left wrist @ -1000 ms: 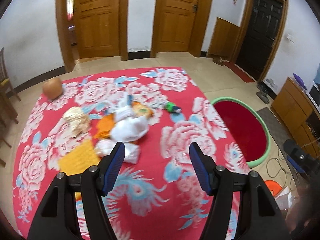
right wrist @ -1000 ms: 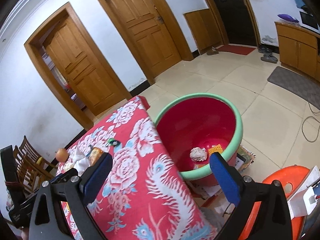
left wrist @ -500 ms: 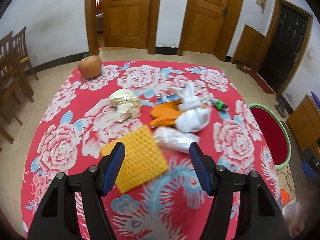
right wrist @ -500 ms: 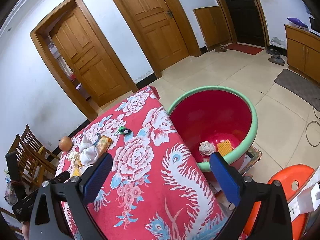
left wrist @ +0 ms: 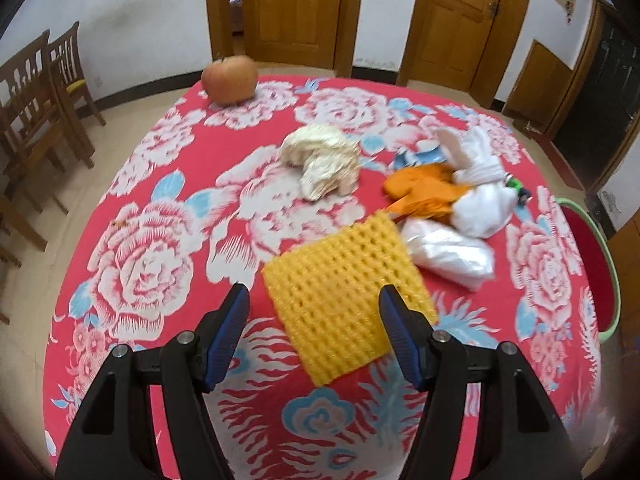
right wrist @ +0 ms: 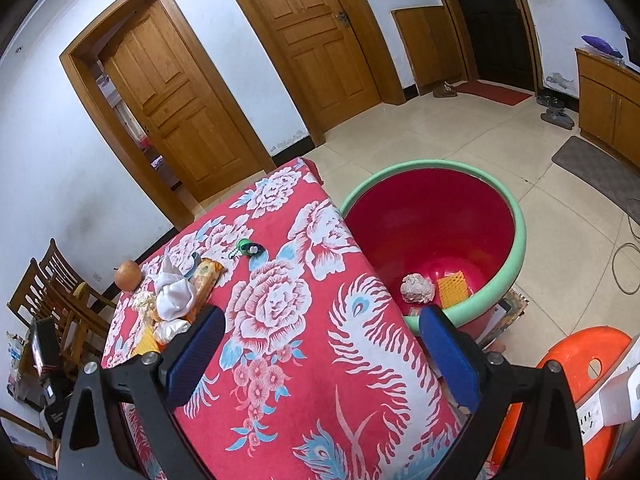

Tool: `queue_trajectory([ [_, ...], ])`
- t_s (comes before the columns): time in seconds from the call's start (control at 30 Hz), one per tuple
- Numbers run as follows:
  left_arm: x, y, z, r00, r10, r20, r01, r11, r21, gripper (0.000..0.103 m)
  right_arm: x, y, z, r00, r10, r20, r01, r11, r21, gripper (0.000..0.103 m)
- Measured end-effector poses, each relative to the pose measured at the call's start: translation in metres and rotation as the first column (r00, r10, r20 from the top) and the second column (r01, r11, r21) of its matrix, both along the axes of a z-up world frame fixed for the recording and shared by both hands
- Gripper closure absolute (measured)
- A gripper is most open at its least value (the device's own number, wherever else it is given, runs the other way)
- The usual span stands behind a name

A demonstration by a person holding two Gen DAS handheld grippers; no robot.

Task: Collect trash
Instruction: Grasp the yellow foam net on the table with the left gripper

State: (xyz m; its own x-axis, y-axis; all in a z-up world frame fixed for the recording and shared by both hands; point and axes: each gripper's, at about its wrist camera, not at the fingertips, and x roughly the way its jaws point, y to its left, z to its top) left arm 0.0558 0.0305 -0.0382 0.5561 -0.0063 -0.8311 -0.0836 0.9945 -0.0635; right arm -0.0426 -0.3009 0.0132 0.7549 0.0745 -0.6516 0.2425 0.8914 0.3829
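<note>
My left gripper [left wrist: 314, 304] is open and empty, just above the near part of a yellow foam net [left wrist: 344, 296] on the red floral tablecloth [left wrist: 160, 240]. Beyond it lie a clear plastic bag [left wrist: 448, 254], a white bag [left wrist: 482, 200], an orange wrapper [left wrist: 424, 192] and a crumpled beige paper [left wrist: 322, 162]. My right gripper [right wrist: 320, 332] is open and empty above the table's right corner. Beside the table stands a red basin with a green rim [right wrist: 516, 216]; in it lie a crumpled paper ball [right wrist: 416, 288] and a yellow net [right wrist: 452, 288].
An apple [left wrist: 230, 78] sits at the table's far edge. A small green object [right wrist: 248, 247] lies near the trash pile. Wooden chairs [left wrist: 36, 92] stand to the left. An orange stool [right wrist: 580, 364] and a white power strip [right wrist: 616, 392] are at the right.
My left gripper has swung left and come closer to the table, so the yellow foam net now lies between its fingers. My right gripper has drifted slightly over the table corner.
</note>
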Motion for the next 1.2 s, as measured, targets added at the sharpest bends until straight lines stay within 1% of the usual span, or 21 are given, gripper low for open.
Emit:
queue_trajectory([
  [0.27,0.003,0.002,-0.008,1.0,0.003,-0.026,-0.004,1.0,-0.03,0.036,0.003,0.004,-0.004,1.0,0.013,-0.016,-0.013,1.0,0.0,0.003],
  [0.4,0.003,0.007,-0.01,0.999,0.01,-0.042,-0.014,0.996,-0.084,0.036,0.004,0.006,-0.006,1.0,0.018,-0.019,-0.018,1.0,-0.001,0.003],
  [0.47,0.003,0.007,-0.01,0.999,-0.001,-0.041,-0.004,0.994,-0.112,0.037,0.005,0.007,-0.006,1.0,0.022,-0.021,-0.022,1.0,-0.002,0.003],
  [0.53,0.0,0.004,-0.01,0.999,-0.029,-0.033,0.024,0.991,-0.131,0.044,0.005,0.008,-0.006,0.999,0.025,-0.022,-0.025,1.0,-0.002,0.003],
  [0.6,-0.002,0.001,-0.01,0.998,-0.051,-0.025,0.047,0.988,-0.144,0.057,0.006,0.009,-0.007,0.999,0.029,-0.024,-0.029,1.0,-0.002,0.003],
  [0.63,-0.003,-0.001,-0.01,0.998,-0.062,-0.021,0.058,0.986,-0.157,0.061,0.006,0.009,-0.007,0.999,0.031,-0.025,-0.031,1.0,-0.002,0.003],
  [0.7,-0.004,-0.003,-0.009,0.997,-0.078,-0.016,0.074,0.98,-0.183,0.073,0.006,0.011,-0.007,0.999,0.037,-0.027,-0.037,0.999,-0.001,0.003],
  [0.77,-0.007,-0.004,-0.007,0.996,-0.09,-0.009,0.086,0.975,-0.205,0.078,0.007,0.014,-0.007,0.999,0.043,-0.027,-0.043,0.999,-0.003,0.003],
  [0.97,-0.015,-0.001,0.006,0.995,-0.098,0.037,0.104,0.967,-0.235,0.081,0.01,0.023,-0.007,0.997,0.064,-0.034,-0.065,0.998,-0.01,0.003],
  [1.2,-0.026,0.022,0.028,0.993,-0.043,0.107,0.068,0.97,-0.233,0.081,0.017,0.045,-0.002,0.992,0.12,-0.03,-0.12,0.993,-0.018,0.003],
])
